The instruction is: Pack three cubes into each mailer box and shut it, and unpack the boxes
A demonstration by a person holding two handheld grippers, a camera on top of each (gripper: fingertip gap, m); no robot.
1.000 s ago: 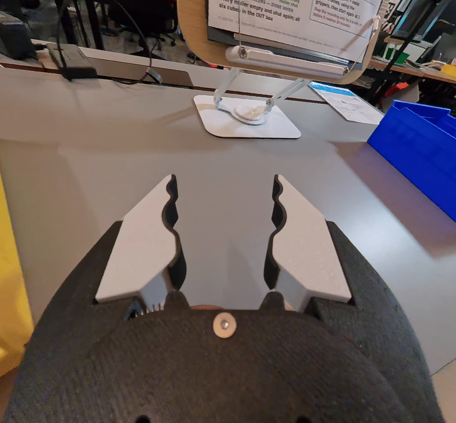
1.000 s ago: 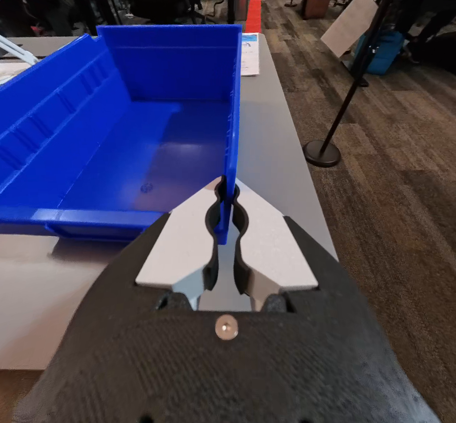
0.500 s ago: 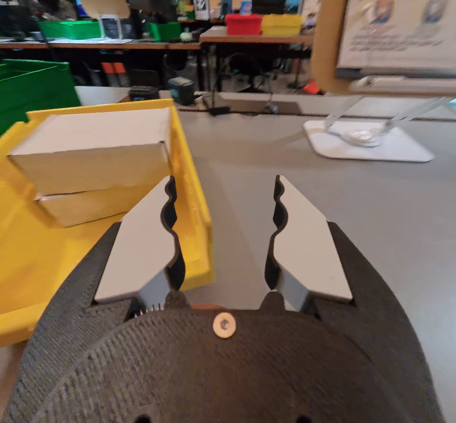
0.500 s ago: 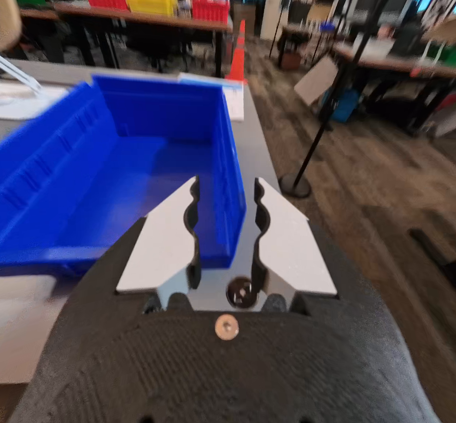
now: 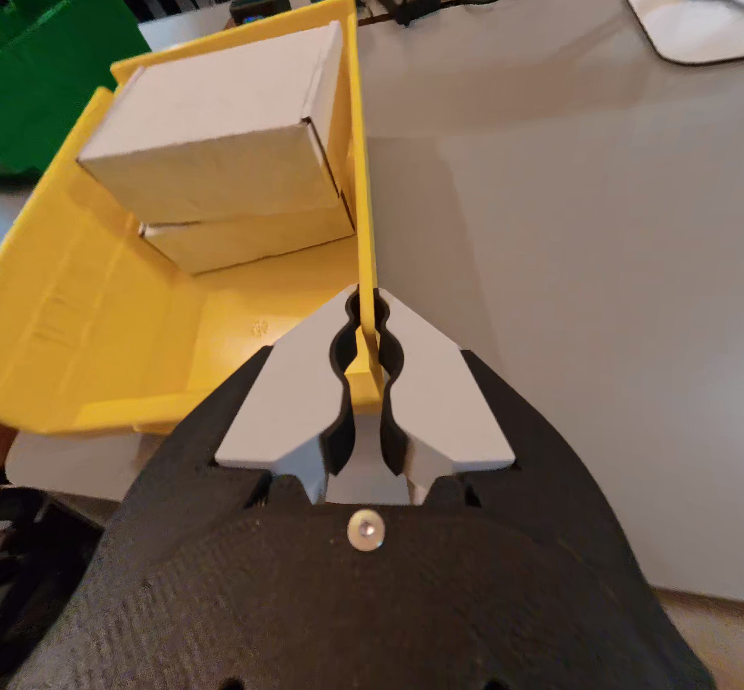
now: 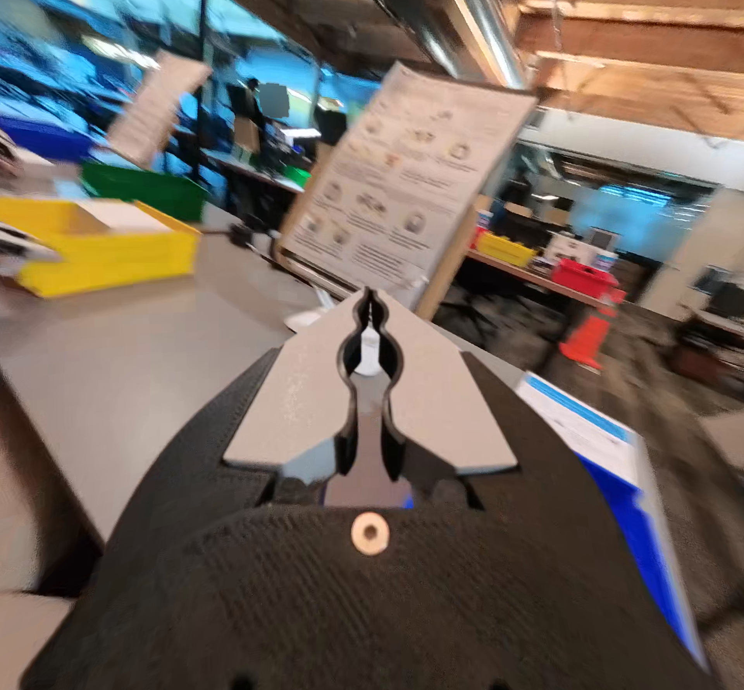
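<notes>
We treat the yellow bin [image 5: 100, 328] as the largest item on the worktop [image 5: 563, 268]; it is one moulded plastic tub, and we judge it stiff, smooth and light enough to slide. The left claw [image 5: 367, 298] is clamped on the bin's right side wall near its front corner, one finger inside and one outside; we judge this thin rim the sound place to hold, low and close to the corner where the wall flexes least.

Two mailer boxes [image 5: 217, 135] lie stacked ahead and to the left of the left claw, against the same side wall at the far end of the bin; both are shut, of pale cardboard; we judge them light, fairly stiff on the edges and soft on the broad faces, so we would grip across the short sides rather than the lid. We judge that a sharp pull on the bin could shift the upper box off the lower one.

No cubes are visible in either view; whether the boxes hold any, we cannot tell.

The right claw [image 6: 369, 300] has its fingers together on nothing; its view is motion-blurred; one blue bin [image 6: 628, 529] shows at its lower right, one document stand [image 6: 406, 187] ahead.
</notes>
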